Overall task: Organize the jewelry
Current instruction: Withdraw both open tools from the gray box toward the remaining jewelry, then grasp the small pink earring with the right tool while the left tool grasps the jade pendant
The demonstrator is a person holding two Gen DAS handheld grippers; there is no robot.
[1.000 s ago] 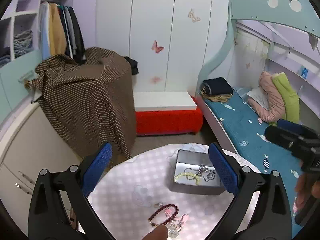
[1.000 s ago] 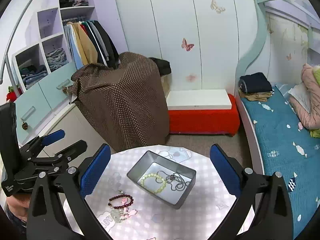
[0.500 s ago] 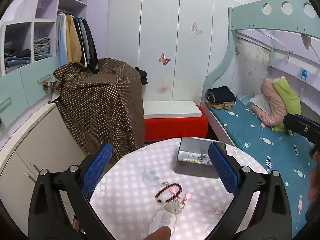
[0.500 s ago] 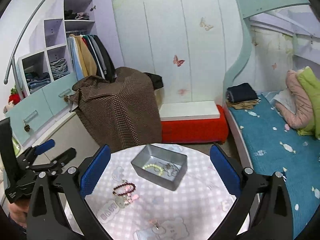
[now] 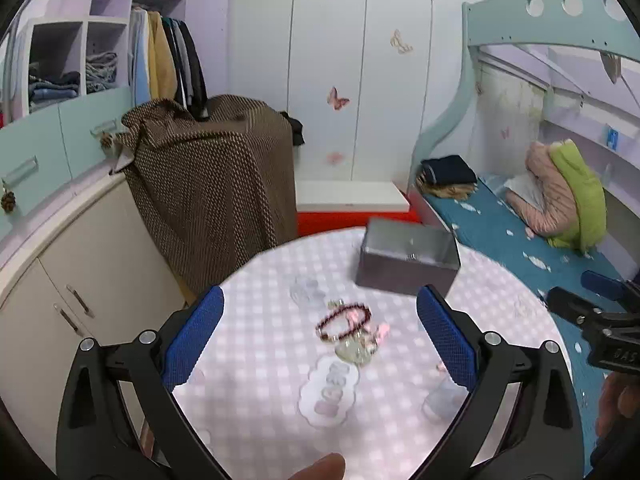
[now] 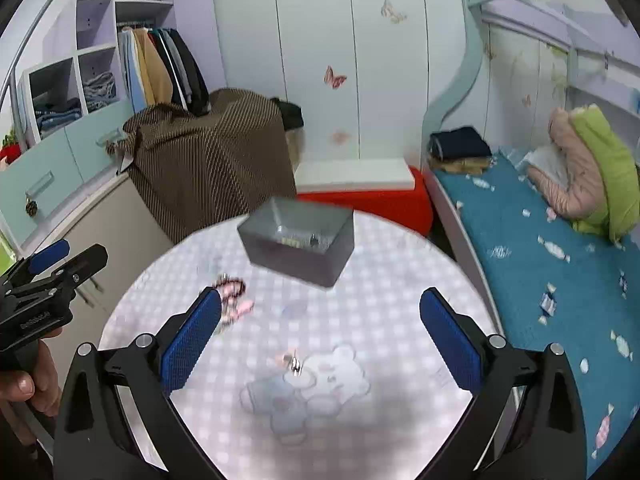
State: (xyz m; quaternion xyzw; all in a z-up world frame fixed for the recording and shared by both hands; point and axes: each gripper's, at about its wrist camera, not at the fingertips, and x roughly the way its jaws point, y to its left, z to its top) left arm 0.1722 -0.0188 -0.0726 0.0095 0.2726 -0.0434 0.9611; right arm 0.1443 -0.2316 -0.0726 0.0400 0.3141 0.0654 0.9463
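Both cameras have pulled back and dropped lower within the last second, so the grey tray (image 5: 408,258), holding a pale bracelet and chains, now sits farther off, at 12 o'clock on the round tabletop (image 5: 256,364). The dark red bead bracelet (image 5: 344,322) lies loose mid-table, apparently next to be sorted. The left hand-held gripper (image 5: 318,338) and right hand-held gripper (image 6: 320,338) hover level, jaws spread wide, empty.

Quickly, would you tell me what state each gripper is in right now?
Left gripper: open, holding nothing, above the table.
Right gripper: open, holding nothing, above the table.
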